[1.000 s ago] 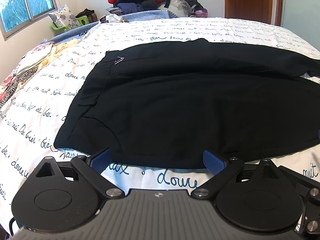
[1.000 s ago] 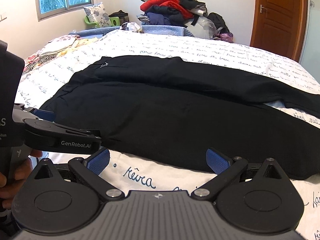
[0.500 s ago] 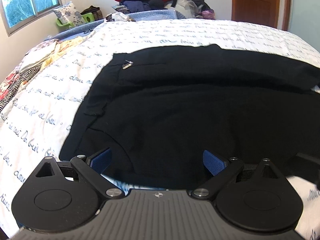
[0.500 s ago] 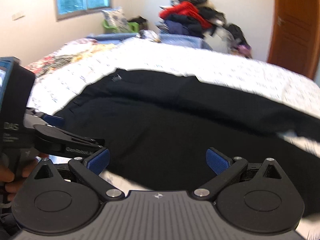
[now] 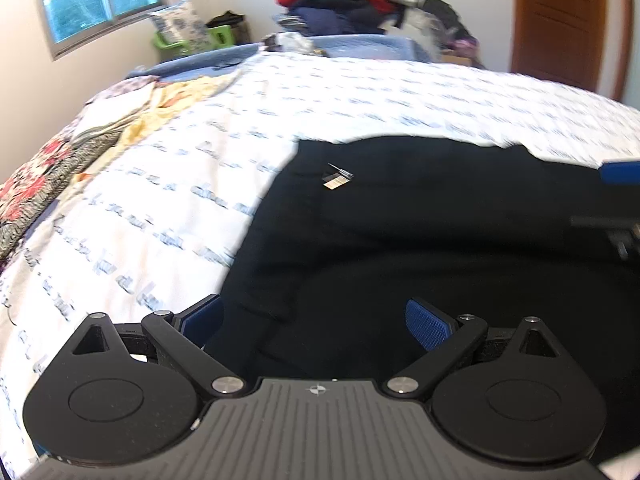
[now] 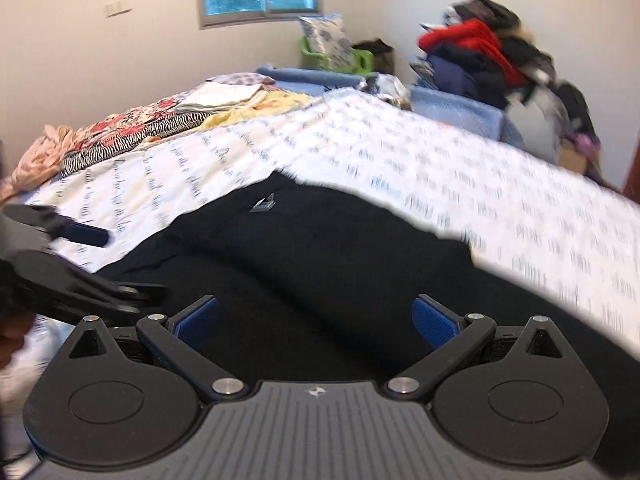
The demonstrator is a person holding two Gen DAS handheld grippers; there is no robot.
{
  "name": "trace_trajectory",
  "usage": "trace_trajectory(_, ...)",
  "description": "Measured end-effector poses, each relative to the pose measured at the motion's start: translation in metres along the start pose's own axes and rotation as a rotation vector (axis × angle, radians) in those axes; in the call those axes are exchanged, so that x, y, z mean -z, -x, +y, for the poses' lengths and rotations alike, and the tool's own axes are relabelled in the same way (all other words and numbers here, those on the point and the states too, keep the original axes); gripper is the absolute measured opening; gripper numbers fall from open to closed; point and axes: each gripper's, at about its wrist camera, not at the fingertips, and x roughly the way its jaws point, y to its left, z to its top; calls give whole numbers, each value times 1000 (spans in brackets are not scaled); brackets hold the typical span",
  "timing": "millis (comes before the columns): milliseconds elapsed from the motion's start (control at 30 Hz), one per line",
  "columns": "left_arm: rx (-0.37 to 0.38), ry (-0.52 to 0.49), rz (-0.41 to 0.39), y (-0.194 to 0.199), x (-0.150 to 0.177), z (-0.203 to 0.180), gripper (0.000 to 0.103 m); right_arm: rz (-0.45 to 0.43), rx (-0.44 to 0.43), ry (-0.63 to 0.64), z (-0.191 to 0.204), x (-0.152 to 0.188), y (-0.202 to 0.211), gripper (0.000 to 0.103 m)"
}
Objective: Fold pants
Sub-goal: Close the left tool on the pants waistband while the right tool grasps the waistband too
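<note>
Over the white bedspread printed with blue script (image 5: 320,92), the black fabric pants (image 5: 420,240) lie spread flat, filling the middle and right of both views. The left gripper (image 5: 316,320) hangs low above the waist end, its blue-padded fingers (image 5: 426,322) spread wide with nothing between them; the cloth's near-left edge sits right at its 9 o'clock finger, and the rest runs off toward 12 and 3 o'clock. The right gripper (image 6: 316,318) is spread just as wide and empty, with black cloth directly under and ahead of it from 10 through 2 o'clock.

A small silvery clip or tag (image 5: 337,178) marks the waistband at about 12 o'clock from the left gripper and 11 o'clock from the right one (image 6: 264,204). So the waist points left and the legs trail right: the long axis runs roughly 9 to 3 o'clock across both views. The left gripper looks nearer the waist corner, the right one nearer the leg run. Any pinch likely starts at that near edge. Both views are blurred, so the edge folds are hard to read.
</note>
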Motion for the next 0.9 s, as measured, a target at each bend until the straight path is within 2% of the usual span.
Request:
trace_trajectory(100,-20,33,14,-11,-15,11,98,19,21,27,-24,-28,-38,103)
trace_trajectory(133,-21,42,18,-14,-20,13,98,43,1,16,-34,-37,-54,103)
trace_trajectory(200,-18,55,20,-19,-29,16,98,81,-29,-7,-51,-49,-85,103)
trace_trajectory(300,-16,56,24,-29,-40,14,98,125,-22,4,-68,-58,-126,101)
trace_trajectory(367,-14,49,27,-35,-46,12,98,144,-22,36,-73,-61,-147,90)
trace_trajectory(433,-24,38,27,-43,-53,9,98,171,-36,34,-81,-62,-167,72)
trace_trajectory(500,-32,34,25,-51,-60,7,98,205,-87,-2,-92,-62,-180,66)
trace_trajectory(567,-35,39,26,-58,-67,7,98,223,-137,-27,-100,-62,-188,65)
trace_trajectory(600,-32,45,31,-62,-71,7,98,225,-153,-31,-101,-62,-188,59)
trace_trajectory(700,-20,74,45,-75,-83,10,98,219,-194,-23,-101,-63,-182,23)
trace_trajectory(733,-15,85,54,-79,-88,10,98,214,-196,-6,-97,-63,-179,15)
trace_trajectory(800,12,129,65,-87,-97,14,98,200,-168,71,-84,-59,-172,10)
trace_trajectory(900,78,207,93,-97,-111,21,97,137,-66,240,-53,-49,-157,6)
